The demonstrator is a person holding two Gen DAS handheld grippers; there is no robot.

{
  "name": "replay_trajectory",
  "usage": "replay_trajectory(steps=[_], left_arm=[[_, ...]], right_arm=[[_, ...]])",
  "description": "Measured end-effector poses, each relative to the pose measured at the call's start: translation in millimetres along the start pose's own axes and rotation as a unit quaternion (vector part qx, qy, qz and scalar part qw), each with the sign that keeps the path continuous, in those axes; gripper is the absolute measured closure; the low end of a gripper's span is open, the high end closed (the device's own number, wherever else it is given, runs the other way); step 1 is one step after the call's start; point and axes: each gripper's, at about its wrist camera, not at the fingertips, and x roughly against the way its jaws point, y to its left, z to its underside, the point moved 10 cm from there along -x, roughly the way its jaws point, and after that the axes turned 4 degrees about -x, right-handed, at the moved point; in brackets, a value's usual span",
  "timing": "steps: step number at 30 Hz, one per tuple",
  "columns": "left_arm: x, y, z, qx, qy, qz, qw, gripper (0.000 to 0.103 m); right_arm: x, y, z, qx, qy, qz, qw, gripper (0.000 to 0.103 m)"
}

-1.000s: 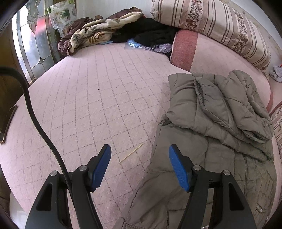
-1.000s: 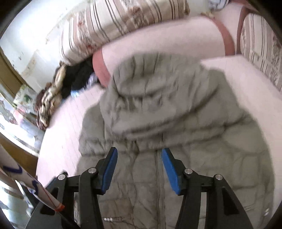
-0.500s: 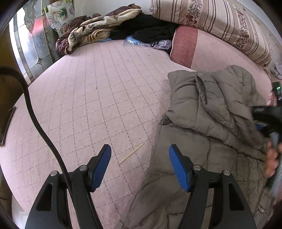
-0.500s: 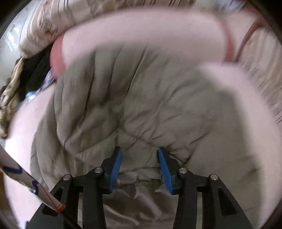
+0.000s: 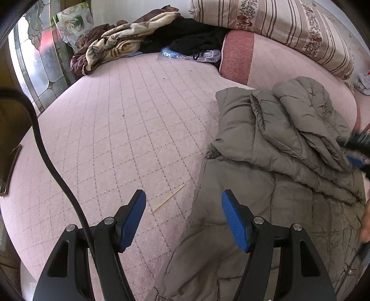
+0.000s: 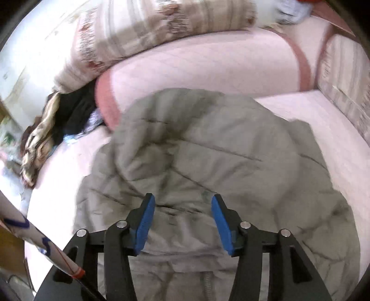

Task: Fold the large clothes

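A grey-olive padded jacket (image 5: 277, 162) lies on the pink quilted bed (image 5: 115, 127), its upper part folded over itself. It also fills the right wrist view (image 6: 219, 162). My left gripper (image 5: 183, 213) is open and empty, hovering over the jacket's left edge near the bed's front. My right gripper (image 6: 182, 220) is open and empty just above the folded upper part, with the zipper below it. Its blue pad shows at the right edge of the left wrist view (image 5: 355, 161).
A pile of blankets and dark clothes (image 5: 143, 39) lies at the bed's far end. A pink bolster (image 5: 266, 60) and a striped cushion (image 5: 277, 20) line the back. A thin stick (image 5: 167, 198) lies on the bed. A glass-paned door (image 5: 34, 64) stands at left.
My right gripper has opened wider and pulled back from the jacket; the folded upper part now lies flatter. My left gripper has stayed nearly still.
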Motion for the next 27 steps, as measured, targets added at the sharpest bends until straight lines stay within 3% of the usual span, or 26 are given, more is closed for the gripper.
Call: replay_trajectory(steps=[2, 5, 9, 12, 16, 21, 27], left_arm=[[0, 0, 0, -0.003, 0.000, -0.001, 1.0000, 0.036], [3, -2, -1, -0.008, -0.006, -0.001, 1.0000, 0.036], [6, -3, -3, -0.014, -0.011, -0.004, 0.9998, 0.036], [9, -5, -1, -0.022, -0.011, -0.004, 0.9997, 0.036], [16, -9, 4, -0.038, -0.020, -0.007, 0.9991, 0.036], [28, -22, 24, -0.071, -0.035, -0.013, 0.9968, 0.036], [58, -41, 65, -0.096, -0.026, 0.004, 0.9950, 0.036]], right_arm=[[-34, -8, 23, 0.028, 0.057, 0.031, 0.997, 0.043], [-28, -3, 26, 0.057, 0.043, 0.051, 0.996, 0.043], [25, 10, 28, 0.053, 0.007, 0.000, 0.999, 0.042], [64, 1, 64, 0.062, 0.013, -0.040, 0.997, 0.037], [92, -37, 131, 0.069, 0.034, -0.052, 0.996, 0.037], [123, -109, 196, 0.066, 0.046, -0.005, 0.997, 0.037], [150, -168, 233, 0.036, 0.045, 0.002, 0.998, 0.036]])
